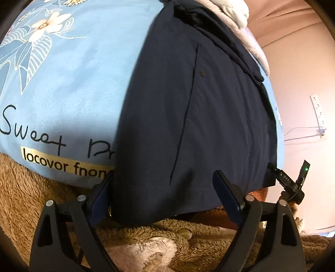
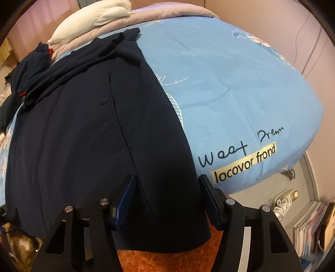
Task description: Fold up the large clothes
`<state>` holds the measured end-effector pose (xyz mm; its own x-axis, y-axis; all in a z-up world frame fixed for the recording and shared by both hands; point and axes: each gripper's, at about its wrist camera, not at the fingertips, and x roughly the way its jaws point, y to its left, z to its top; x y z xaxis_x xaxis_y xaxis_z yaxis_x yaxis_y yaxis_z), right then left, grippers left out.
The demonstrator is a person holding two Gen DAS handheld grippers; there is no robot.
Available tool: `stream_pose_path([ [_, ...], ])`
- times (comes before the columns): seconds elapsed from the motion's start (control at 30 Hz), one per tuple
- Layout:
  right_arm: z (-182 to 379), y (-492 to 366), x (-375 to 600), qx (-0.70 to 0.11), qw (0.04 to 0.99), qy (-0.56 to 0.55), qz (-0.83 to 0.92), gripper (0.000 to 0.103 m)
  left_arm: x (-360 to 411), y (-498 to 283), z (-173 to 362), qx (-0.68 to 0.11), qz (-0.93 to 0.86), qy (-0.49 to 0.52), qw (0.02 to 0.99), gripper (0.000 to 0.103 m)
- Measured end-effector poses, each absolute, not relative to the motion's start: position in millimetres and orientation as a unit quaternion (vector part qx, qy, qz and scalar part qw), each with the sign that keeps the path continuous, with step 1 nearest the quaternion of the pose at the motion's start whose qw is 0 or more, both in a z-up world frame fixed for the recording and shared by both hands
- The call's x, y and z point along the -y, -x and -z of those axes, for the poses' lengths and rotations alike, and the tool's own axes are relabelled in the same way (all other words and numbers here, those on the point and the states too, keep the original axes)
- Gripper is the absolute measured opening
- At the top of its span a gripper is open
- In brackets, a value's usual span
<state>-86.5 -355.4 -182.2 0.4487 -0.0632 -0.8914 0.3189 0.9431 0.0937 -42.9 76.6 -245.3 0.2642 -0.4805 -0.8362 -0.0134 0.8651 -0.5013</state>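
A large dark navy garment [image 1: 199, 108] lies flat along a blue floral bed cover [image 1: 73, 83], its hem hanging over the near bed edge. It also shows in the right wrist view [image 2: 88, 136], with a button and a long seam. My left gripper [image 1: 165, 184] is open, its fingers on either side of the hem's left corner. My right gripper [image 2: 167, 188] is open, its fingers on either side of the hem's right corner. Neither is closed on the cloth.
A brown fluffy blanket [image 1: 31, 198] lies below the bed edge, orange plush [image 2: 167, 261] under the hem. White and lilac bedding [image 2: 100, 14] and crumpled dark clothes [image 2: 31, 62] sit at the far end. A shoe [image 2: 286, 198] and books [image 2: 309, 226] are on the floor at right.
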Motion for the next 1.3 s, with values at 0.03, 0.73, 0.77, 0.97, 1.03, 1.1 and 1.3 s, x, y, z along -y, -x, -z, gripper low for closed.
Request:
stream_pose_path([
  [0.03,184.0,86.0,356.1,-0.514,0.841,-0.127,0.114,0.063,-75.3,41.8,246.6,-0.586,0.153,0.207,0.768,0.088],
  [0.73,111.5,101.8,339.0,-0.409,0.897,-0.165,0.029,0.007,-59.1,51.9,160.0,-0.454,0.232,0.215,0.833,0.003],
  [0.77,97.9,104.7,337.3,-0.39,0.906,-0.163,0.022,0.007,-58.0,53.5,149.2,-0.441,0.234,0.211,0.84,0.003],
  [0.97,56.2,112.8,329.8,-0.333,0.927,-0.172,-0.025,0.006,-53.4,63.2,108.6,-0.393,0.256,0.194,0.862,0.003],
  [1.03,45.7,117.9,326.1,-0.321,0.931,-0.168,-0.032,0.006,-50.7,68.9,102.8,-0.39,0.262,0.191,0.862,0.003],
  [1.1,38.2,117.9,329.2,-0.307,0.932,-0.186,-0.054,0.006,-54.1,76.8,94.1,-0.384,0.269,0.195,0.862,0.003],
  [1.3,5.1,151.0,324.6,-0.261,0.947,-0.177,-0.066,0.006,-73.1,96.5,51.3,-0.338,0.279,0.181,0.881,0.003],
])
